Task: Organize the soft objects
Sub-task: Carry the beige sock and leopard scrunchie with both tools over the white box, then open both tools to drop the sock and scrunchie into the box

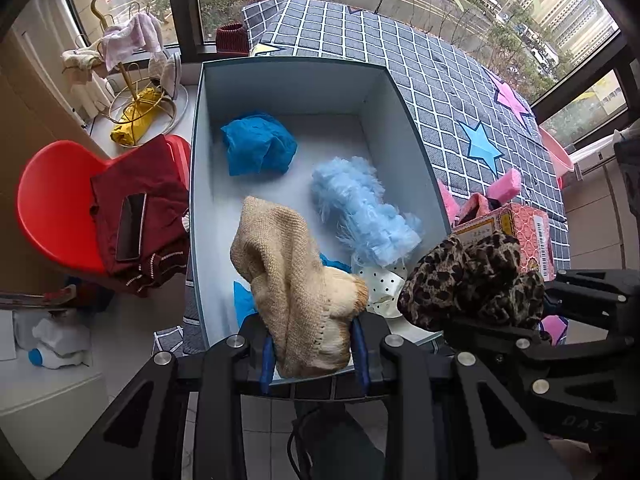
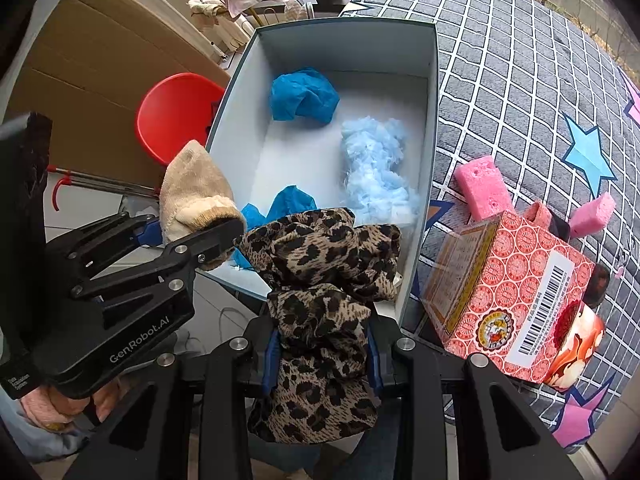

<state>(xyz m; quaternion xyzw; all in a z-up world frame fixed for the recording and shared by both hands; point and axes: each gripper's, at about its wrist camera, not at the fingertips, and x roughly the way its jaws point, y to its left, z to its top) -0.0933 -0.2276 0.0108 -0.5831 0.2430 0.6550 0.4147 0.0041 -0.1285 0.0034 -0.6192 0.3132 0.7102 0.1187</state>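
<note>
Progress, judged from contents: the open box (image 1: 280,92) already holds a crumpled dark-blue cloth (image 1: 258,148) at about 11 o'clock of its floor, a fluffy light-blue piece (image 1: 362,210) toward 3 o'clock, more blue cloth and a white dotted item (image 1: 380,288) near the 6 o'clock edge. Two items are in transit, neither yet dropped.

Left gripper (image 1: 314,354): clenched on a beige knit piece (image 1: 288,280), which stands up between the blue pads above the box's near rim. Right gripper (image 2: 322,356): clenched on a leopard-print fabric (image 2: 320,280), bunched between its pads, over the near right corner of the box. The two claws sit side by side, near each other; in the right wrist view the left one shows at 9 o'clock with the knit just outside the box's left wall.

Left to sort, as far as visible: pink foam blocks (image 2: 482,186) on the bed at 3 o'clock of the box, beside a red patterned carton (image 2: 516,292). Whether the carton counts as soft: probably not.

Surface: box rests on a grey grid-pattern bedspread (image 1: 400,60) with blue and pink stars. Room: red chair (image 1: 52,204) at 9 o'clock carrying a maroon garment (image 1: 160,184) and a phone (image 1: 131,226); gold rack (image 1: 132,84) with towels at 11 o'clock; large windows at 12 o'clock onto a street; tiled floor below.
</note>
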